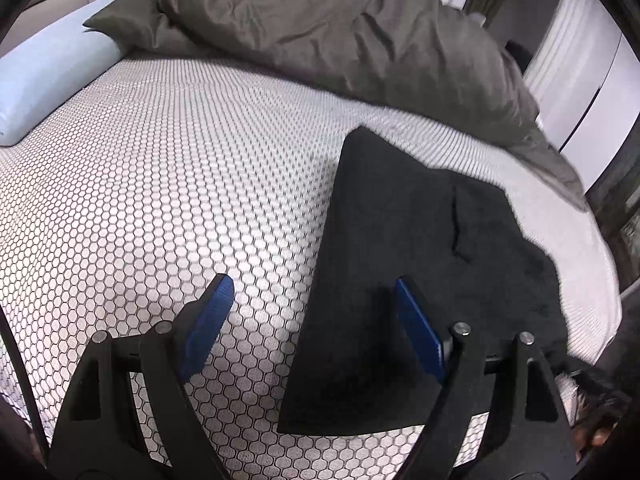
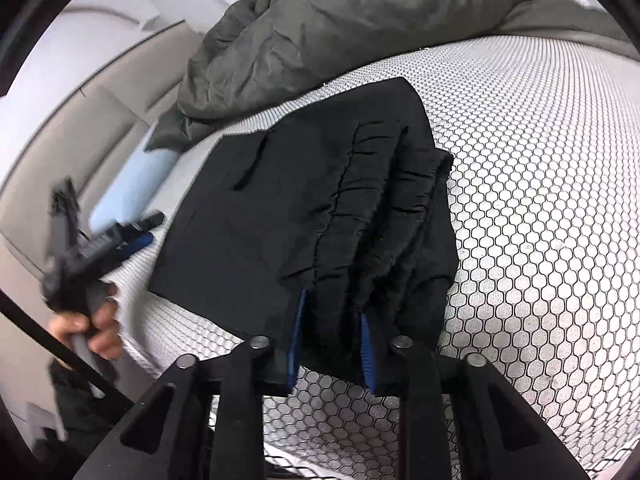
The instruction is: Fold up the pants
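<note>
The black pants point(image 2: 320, 200) lie folded on a bed point(image 1: 160, 200) whose cover is white with a dark honeycomb pattern, near the edge of the mattress. A rumpled grey-olive duvet point(image 1: 340, 40) is heaped along the far side of the bed, and a pale blue pillow point(image 1: 48, 80) rests against a beige padded headboard point(image 2: 80, 120). White panelled doors or walls point(image 1: 580, 80) stand beyond the duvet.

The right claw point(image 2: 332, 344) is clamped on the bunched, gathered waistband end of the pants, its blue pads pressed into the fabric, which is lifted slightly off the cover. The left claw point(image 1: 312, 320) hangs spread wide above the bed, holding nothing; one blue finger is over the bare cover, the other over the flat edge of the pants. In the right wrist view the left claw appears blurred at the bed's side, gripped by a bare hand point(image 2: 92, 328).
</note>
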Motion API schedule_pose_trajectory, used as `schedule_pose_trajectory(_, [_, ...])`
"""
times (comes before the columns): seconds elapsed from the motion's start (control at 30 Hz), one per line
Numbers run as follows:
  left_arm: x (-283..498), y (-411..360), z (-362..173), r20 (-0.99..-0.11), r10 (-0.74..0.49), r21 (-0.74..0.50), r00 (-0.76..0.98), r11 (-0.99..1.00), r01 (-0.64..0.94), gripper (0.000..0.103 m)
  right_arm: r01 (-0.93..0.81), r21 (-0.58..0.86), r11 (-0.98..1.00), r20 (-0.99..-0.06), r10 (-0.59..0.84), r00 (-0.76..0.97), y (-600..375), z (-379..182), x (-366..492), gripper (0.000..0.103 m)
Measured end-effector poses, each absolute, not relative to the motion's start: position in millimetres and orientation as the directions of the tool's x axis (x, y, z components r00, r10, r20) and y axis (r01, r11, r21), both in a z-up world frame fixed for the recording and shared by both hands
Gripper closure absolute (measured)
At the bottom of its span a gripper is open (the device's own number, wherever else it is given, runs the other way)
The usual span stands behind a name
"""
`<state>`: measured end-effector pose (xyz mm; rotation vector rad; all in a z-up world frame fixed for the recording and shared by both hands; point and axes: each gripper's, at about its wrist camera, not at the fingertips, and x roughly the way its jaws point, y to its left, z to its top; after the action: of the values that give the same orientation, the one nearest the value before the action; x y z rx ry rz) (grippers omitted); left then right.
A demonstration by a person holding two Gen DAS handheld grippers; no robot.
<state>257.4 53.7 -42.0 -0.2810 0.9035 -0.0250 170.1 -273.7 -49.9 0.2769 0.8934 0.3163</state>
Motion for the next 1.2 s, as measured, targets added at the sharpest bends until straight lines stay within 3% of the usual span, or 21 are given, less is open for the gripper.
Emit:
schedule_pose_trajectory(0.03, [258.4,51.1,-43.6,-0.778,-0.136,-0.238,0.613,0.967,-0.087,0.023,-0.145,0.319,0.937,-0.708,0.337,0.621,-273.7,-40.4,167.2,0.043])
schedule_pose_trajectory(0.1, [259.8,46.0,-46.3,-0.785,-0.118,-0.204,0.608,0.976,-0.073,0.023,-0.139,0.249,0.958,-0.685,0.276,0.674,-274.6,-23.4,163.9,0.031])
schedule_pose_trajectory(0.23, [265.1,40.9,-54.8,-0.799,-0.084,-0.158,0.595,0.985,-0.073,0.019,-0.174,0.170,0.970,-0.656,0.243,0.715,-262.5,4.5,175.9,0.031])
schedule_pose_trajectory(0.37, [267.4,42.0,-59.9,-0.802,-0.073,-0.149,0.593,0.986,-0.080,0.011,-0.346,0.155,0.925,-0.649,0.359,0.671,-218.3,2.8,188.0,0.031])
schedule_pose_trajectory(0.43, [268.6,42.8,-63.3,-0.804,-0.054,-0.121,0.592,0.990,-0.073,0.007,-0.437,0.147,0.887,-0.682,0.411,0.604,-198.5,-17.1,191.8,0.035])
schedule_pose_trajectory(0.47, [269.7,43.2,-65.7,-0.807,-0.040,-0.100,0.589,0.993,-0.069,0.007,-0.437,0.104,0.893,-0.724,0.369,0.583,-191.7,-30.2,195.1,0.039])
schedule_pose_trajectory(0.53, [268.7,49.4,-68.9,-0.811,-0.018,-0.085,0.584,0.993,-0.088,0.004,-0.417,0.012,0.909,-0.766,0.277,0.580,-193.7,-52.9,200.5,0.061])
schedule_pose_trajectory(0.6, [267.7,55.0,-68.7,-0.813,-0.004,-0.085,0.583,0.990,-0.111,0.004,-0.399,0.058,0.915,-0.768,0.296,0.567,-210.0,-55.0,201.5,0.067])
schedule_pose_trajectory(0.77, [246.5,52.6,-44.9,-0.775,0.042,-0.064,0.630,0.987,-0.144,0.012,-0.375,0.055,0.925,-0.714,0.299,0.633,-222.7,-33.0,185.0,0.067])
schedule_pose_trajectory(0.87, [230.1,22.8,-27.4,-0.720,-0.058,-0.090,0.692,0.996,-0.010,0.012,-0.387,0.066,0.920,-0.664,0.330,0.671,-205.9,-22.7,179.3,0.067])
schedule_pose_trajectory(1.0, [236.4,-15.3,-44.9,-0.755,-0.040,0.020,0.654,0.996,0.084,0.014,-0.429,0.057,0.902,-0.635,0.364,0.681,-159.9,-23.5,186.4,0.067])
schedule_pose_trajectory(1.2, [253.6,14.9,-72.4,-0.808,-0.197,-0.196,0.555,0.979,0.061,0.015,-0.345,0.054,0.937,-0.725,0.274,0.632,-169.0,-59.1,207.4,0.070])
